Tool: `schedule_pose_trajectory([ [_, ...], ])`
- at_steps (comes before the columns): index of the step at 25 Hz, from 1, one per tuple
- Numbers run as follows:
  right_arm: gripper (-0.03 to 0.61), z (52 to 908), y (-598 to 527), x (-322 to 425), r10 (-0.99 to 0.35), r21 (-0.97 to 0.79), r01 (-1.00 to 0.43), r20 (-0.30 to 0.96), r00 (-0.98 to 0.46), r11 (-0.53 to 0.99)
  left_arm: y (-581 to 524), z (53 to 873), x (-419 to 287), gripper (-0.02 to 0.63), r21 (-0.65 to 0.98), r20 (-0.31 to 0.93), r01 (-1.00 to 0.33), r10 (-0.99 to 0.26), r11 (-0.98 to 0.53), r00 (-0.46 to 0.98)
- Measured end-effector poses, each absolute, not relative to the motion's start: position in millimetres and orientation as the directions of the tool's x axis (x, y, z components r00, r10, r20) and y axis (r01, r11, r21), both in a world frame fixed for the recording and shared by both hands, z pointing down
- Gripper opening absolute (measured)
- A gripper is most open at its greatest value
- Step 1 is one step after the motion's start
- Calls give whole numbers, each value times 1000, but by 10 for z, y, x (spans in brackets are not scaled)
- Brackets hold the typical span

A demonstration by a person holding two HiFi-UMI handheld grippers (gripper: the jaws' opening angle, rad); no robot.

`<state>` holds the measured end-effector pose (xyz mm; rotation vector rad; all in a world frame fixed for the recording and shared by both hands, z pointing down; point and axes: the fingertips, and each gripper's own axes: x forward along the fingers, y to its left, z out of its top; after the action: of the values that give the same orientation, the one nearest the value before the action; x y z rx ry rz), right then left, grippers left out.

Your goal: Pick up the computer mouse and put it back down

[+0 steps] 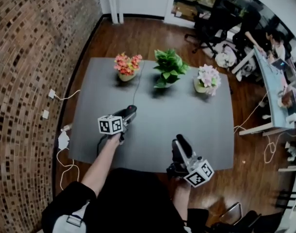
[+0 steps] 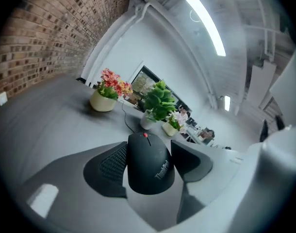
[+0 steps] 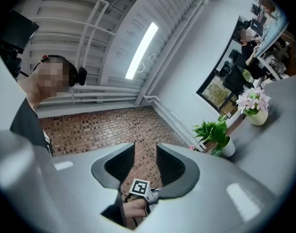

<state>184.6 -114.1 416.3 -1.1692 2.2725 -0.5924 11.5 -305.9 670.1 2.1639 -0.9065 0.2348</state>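
Here, the left gripper (image 2: 149, 148) is clamped on the black computer mouse (image 2: 149, 168), one textured pad pressing each flank, the red scroll wheel facing away from the camera. In the head view this gripper (image 1: 130, 114) sits low over the near left part of the grey table (image 1: 187, 111); whether the mouse's underside touches the tabletop cannot be told. A thin cable (image 1: 137, 84) runs from the gripper's tip toward the far edge. The right gripper (image 3: 145, 154) has its jaws parted with nothing between them, and hangs at the table's near edge (image 1: 180, 145). Along the far side stand three pots: pink-orange flowers (image 1: 127, 66), a green leafy plant (image 1: 169, 67) and pale pink flowers (image 1: 207, 79). A brick wall (image 1: 31, 42) lines the left.
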Motion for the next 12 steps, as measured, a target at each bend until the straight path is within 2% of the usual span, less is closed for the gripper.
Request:
schedule_pose_trajectory([
  [7,135,4170,-1177,1578,-818,-584,-604,-201,-539,542,-3414,7694,-108,284,296,643,-873,-595,-387,482],
  [12,135,4170,-1185,1392,-803,-577,-601,-179,-569,554,-3567,7867,-84,284,194,677,-908,-619,-372,398],
])
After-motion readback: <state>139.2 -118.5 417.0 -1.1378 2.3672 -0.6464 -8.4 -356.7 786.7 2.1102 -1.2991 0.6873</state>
